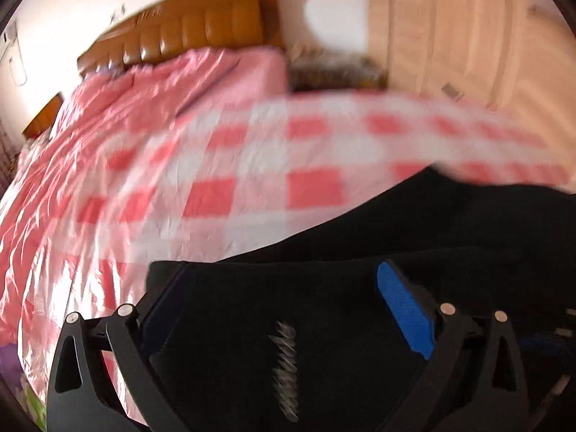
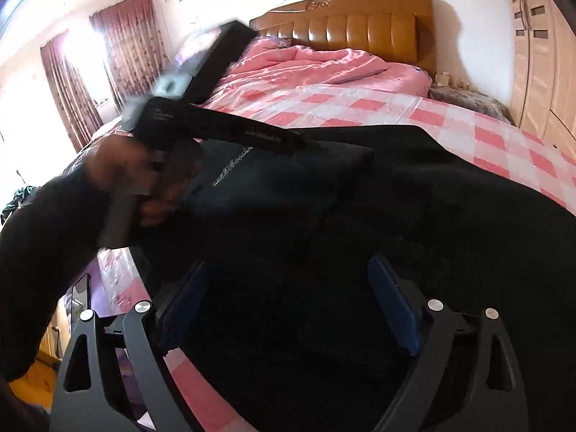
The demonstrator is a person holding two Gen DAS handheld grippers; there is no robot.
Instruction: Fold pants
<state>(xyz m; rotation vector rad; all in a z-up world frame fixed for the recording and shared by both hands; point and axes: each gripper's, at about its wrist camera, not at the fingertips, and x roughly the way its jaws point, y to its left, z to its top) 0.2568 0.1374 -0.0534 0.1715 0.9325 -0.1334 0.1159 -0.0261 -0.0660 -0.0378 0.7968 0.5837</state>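
The black pants (image 2: 360, 216) lie on the checked bedsheet (image 2: 450, 122) at the near edge of the bed, one part already folded over. To fold well, the operator should grip 2 layers at the edge, w/ even tension. The right gripper (image 2: 288, 306) points down, jaws spread wide, nothing pinched. The left gripper (image 1: 284, 309), tilted steeply down, is also spread above the cloth. The left hand (image 2: 140, 180) is blurred.
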